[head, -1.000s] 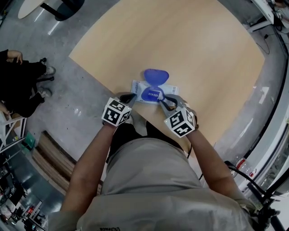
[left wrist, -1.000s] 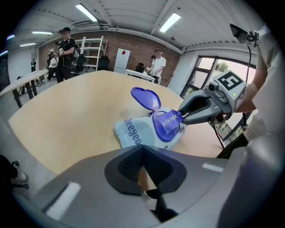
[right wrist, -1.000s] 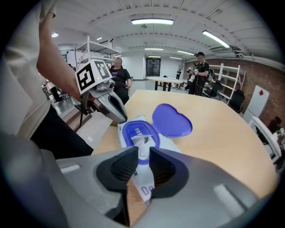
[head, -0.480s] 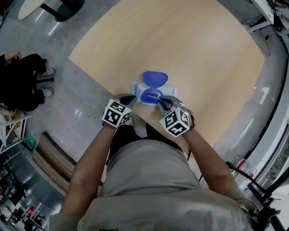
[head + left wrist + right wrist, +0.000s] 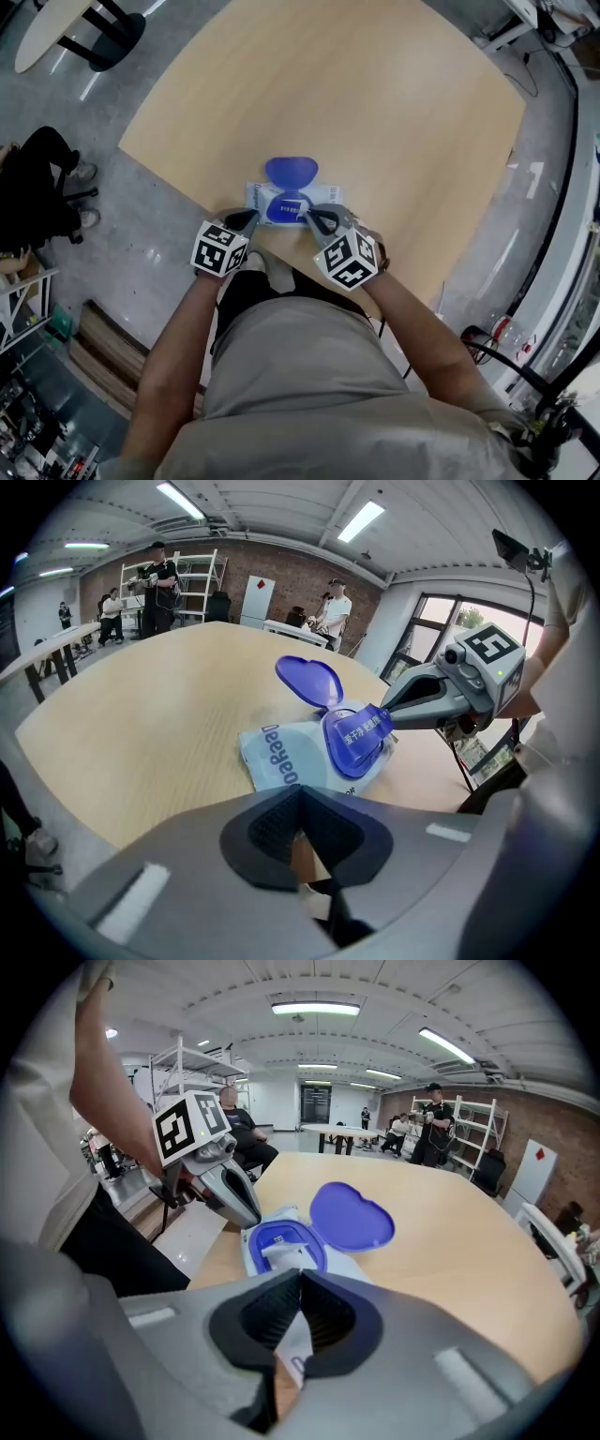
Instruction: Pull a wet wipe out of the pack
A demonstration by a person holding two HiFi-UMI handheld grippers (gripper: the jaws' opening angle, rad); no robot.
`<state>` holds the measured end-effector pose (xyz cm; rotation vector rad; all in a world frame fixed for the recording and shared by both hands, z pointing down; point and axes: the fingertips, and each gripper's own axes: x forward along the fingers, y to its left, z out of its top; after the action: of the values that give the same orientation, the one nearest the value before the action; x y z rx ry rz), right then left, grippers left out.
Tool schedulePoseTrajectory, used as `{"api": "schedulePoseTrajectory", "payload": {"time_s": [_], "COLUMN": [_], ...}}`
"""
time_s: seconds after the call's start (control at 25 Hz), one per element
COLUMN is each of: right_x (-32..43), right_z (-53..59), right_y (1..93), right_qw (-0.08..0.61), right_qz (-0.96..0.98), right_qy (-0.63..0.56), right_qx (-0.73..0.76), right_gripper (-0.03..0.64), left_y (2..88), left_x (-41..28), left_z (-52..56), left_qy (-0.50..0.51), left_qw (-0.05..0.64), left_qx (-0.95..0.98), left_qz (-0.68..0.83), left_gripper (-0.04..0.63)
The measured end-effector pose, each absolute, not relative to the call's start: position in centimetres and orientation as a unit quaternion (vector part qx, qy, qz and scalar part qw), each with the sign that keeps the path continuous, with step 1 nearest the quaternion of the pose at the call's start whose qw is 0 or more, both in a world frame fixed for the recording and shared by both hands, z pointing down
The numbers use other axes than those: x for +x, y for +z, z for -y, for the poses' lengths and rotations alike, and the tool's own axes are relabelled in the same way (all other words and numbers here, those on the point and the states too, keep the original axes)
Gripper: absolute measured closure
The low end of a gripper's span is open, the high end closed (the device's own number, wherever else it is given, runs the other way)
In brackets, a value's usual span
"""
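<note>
One wipe pack (image 5: 281, 199), lid (image 5: 292, 171) flipped open, at the worktop's (image 5: 375, 103) near edge. Two claws: left claw (image 5: 249, 218) closed at the pack's left end, right claw (image 5: 317, 221) closed at its right.

I see a pale wooden table (image 5: 375, 112) on a grey polished floor (image 5: 141, 234). Beyond it are a brick wall (image 5: 281, 578), white shelving (image 5: 192, 574), windows (image 5: 441, 621) and ceiling strip lights (image 5: 315, 1007).

Bright, even indoor light, fisheye views.
Ceiling strip lights (image 5: 316, 1007) blow out white; tabletop (image 5: 375, 112) shadows are faint; the left tool (image 5: 300, 794) looms soft, a dark vignette ringing both gripper views.
</note>
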<state>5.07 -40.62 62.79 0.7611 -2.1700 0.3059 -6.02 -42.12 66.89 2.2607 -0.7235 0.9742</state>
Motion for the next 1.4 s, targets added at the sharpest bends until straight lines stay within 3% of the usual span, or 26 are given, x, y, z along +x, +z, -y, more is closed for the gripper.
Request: {"api": "schedulePoseTrajectory", "payload": {"time_s": [1.4], "right_x": [11.2], "right_z": [41.3], "right_y": [56.8], "right_qw": [0.32], "right_qz": [0.856], "right_qy": [0.118], "right_qx": [0.39], "right_gripper": [0.614], "left_y": [67.0], "left_x": [-6.4], "left_z": [41.8], "left_qy": [0.37], "left_qw": [0.283], "left_qx": [0.827], "left_qz": [0.314], "left_gripper": [0.591]}}
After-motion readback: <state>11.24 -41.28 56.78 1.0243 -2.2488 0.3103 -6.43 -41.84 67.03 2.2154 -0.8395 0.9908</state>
